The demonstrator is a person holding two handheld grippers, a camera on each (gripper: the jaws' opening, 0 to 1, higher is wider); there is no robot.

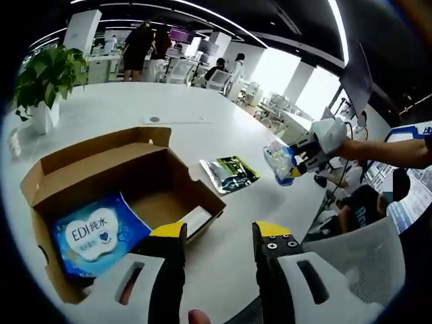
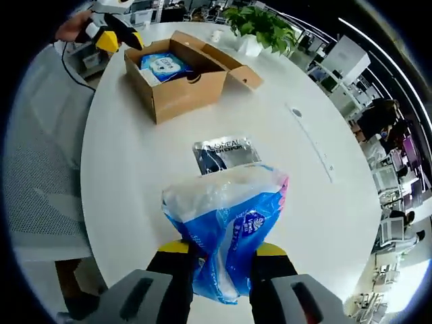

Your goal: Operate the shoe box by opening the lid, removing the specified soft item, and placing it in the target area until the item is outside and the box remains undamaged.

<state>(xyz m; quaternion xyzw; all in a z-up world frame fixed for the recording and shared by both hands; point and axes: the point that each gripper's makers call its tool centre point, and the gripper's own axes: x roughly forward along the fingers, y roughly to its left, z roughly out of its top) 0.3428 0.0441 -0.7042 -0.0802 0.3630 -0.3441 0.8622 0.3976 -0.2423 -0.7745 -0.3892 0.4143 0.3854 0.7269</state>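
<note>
Right gripper [image 2: 219, 253] clamped on blue-and-clear soft pack [image 2: 226, 219], held above white desk [image 2: 135, 169], well apart from shoe box [image 2: 177, 94]. Silver sachet [image 2: 226, 154] flat on desk between pack and box. Left gripper [image 1: 219, 236] jaws spread wide, holding nothing, near box's front wall. Box lid open; blue tissue pack [image 1: 94, 239] inside. Potted plant [image 1: 44, 77] beyond box.

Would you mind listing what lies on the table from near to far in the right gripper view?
Blue pack held in the right tool → silver sachet → shoe box → potted plant.
</note>
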